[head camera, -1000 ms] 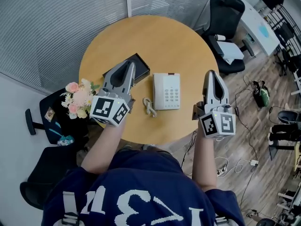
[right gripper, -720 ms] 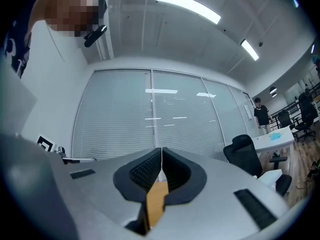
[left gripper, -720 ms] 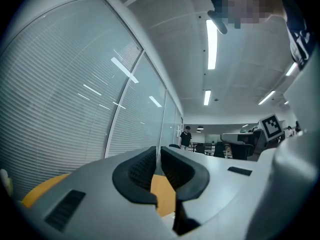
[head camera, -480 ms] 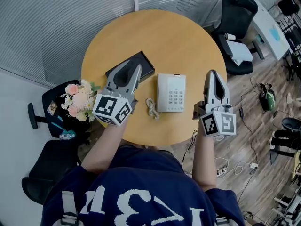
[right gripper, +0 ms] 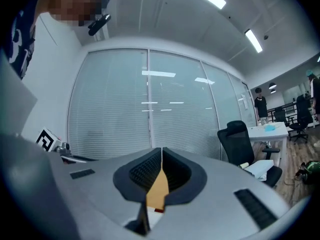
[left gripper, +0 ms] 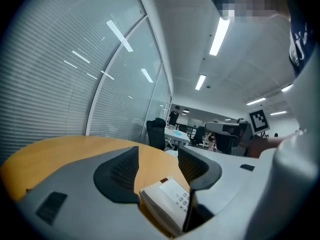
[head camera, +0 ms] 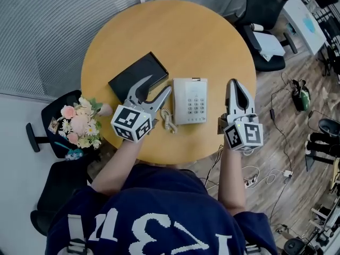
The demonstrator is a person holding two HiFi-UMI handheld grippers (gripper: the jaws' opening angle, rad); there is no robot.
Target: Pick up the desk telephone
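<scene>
The telephone (head camera: pixel 190 101) lay on the tabletop (head camera: pixel 170 31), long axis near to far. The left tongs (head camera: pixel 159 85), opening and gripping nothing, stood just left of it, the nearer pair. The right tongs (head camera: pixel 232 84), closed and empty, stood farther right.

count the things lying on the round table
2: a black box left of centre and a white telephone just right of it, nearer the person. Something small may be hidden from view.
</scene>
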